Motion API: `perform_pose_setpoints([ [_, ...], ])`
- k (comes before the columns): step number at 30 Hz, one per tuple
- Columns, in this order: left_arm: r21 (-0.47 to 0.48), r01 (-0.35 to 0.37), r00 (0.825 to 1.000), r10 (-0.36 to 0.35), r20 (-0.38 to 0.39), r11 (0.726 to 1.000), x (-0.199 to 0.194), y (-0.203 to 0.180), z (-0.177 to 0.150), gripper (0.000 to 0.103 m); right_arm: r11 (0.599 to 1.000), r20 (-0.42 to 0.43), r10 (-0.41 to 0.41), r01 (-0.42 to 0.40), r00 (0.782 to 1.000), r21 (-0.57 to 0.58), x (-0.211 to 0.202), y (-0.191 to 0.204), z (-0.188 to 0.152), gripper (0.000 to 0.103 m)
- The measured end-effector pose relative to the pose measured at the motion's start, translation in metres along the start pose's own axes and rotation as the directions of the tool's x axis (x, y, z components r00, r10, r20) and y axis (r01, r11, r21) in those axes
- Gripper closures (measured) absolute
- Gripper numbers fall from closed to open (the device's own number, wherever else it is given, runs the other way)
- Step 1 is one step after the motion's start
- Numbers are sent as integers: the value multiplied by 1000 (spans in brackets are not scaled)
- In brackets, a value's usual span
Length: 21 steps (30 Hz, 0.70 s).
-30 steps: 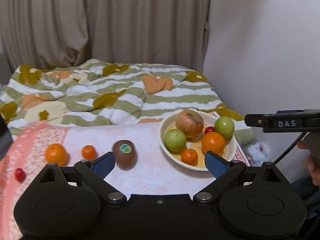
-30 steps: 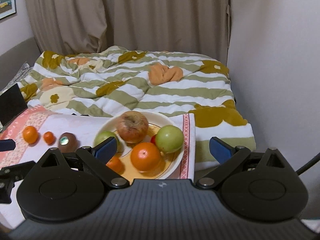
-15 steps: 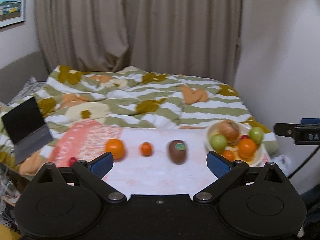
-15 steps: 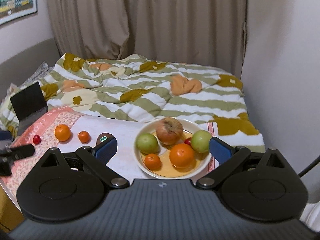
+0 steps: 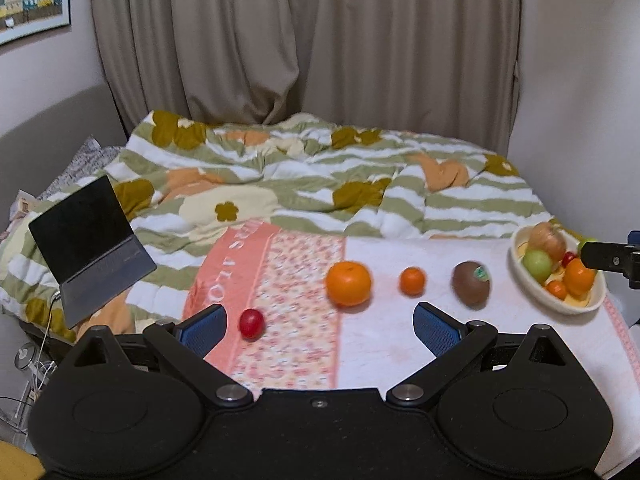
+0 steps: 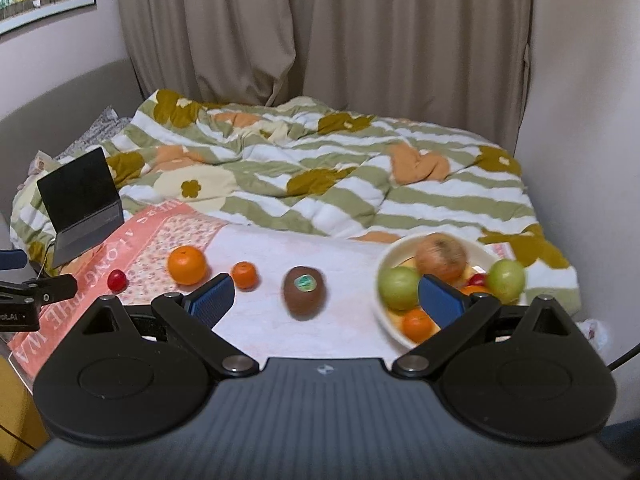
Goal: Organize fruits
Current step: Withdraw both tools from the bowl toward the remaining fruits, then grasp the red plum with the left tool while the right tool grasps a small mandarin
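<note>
On the cloth-covered table lie a small red fruit (image 5: 251, 323), a large orange (image 5: 347, 283), a small orange (image 5: 412, 280) and a brown kiwi (image 5: 471, 283) with a green sticker, in a row. A cream bowl (image 5: 560, 304) at the right holds several fruits. My left gripper (image 5: 318, 324) is open and empty, near the red fruit and large orange. In the right wrist view my right gripper (image 6: 326, 296) is open and empty, with the kiwi (image 6: 304, 292) between its fingers' line and the bowl (image 6: 386, 320) at its right finger.
A pink floral cloth (image 5: 280, 320) covers the table's left part. An open laptop (image 5: 90, 248) stands at the left on the bed. A striped floral quilt (image 5: 320, 184) lies behind the table. Curtains and walls stand behind and at the right.
Both grippers have swung left and back. The loose fruits have come toward the middle of both views and the bowl has shifted right. Both stay open and empty.
</note>
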<state>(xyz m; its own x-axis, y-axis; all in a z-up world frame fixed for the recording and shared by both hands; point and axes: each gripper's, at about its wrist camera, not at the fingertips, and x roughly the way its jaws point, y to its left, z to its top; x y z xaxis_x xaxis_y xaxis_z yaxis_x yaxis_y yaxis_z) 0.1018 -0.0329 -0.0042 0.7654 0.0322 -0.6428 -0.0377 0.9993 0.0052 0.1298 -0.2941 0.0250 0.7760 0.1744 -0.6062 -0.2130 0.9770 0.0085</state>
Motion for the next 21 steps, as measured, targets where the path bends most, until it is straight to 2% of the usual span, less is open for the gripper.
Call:
perform_pose_setpoints([
  [8, 30, 69, 996, -67, -64, 997, 51, 55, -1, 2, 999, -60, -34, 36, 998, 35, 53, 58, -2, 0],
  [13, 42, 101, 990, -96, -107, 994, 86, 77, -2, 3, 997, -92, -44, 50, 995, 63, 89, 81, -6, 0],
  [21, 57, 140, 974, -127, -188, 989, 130, 87, -9, 15, 997, -137, -53, 61, 989, 55, 135, 97, -12, 0],
])
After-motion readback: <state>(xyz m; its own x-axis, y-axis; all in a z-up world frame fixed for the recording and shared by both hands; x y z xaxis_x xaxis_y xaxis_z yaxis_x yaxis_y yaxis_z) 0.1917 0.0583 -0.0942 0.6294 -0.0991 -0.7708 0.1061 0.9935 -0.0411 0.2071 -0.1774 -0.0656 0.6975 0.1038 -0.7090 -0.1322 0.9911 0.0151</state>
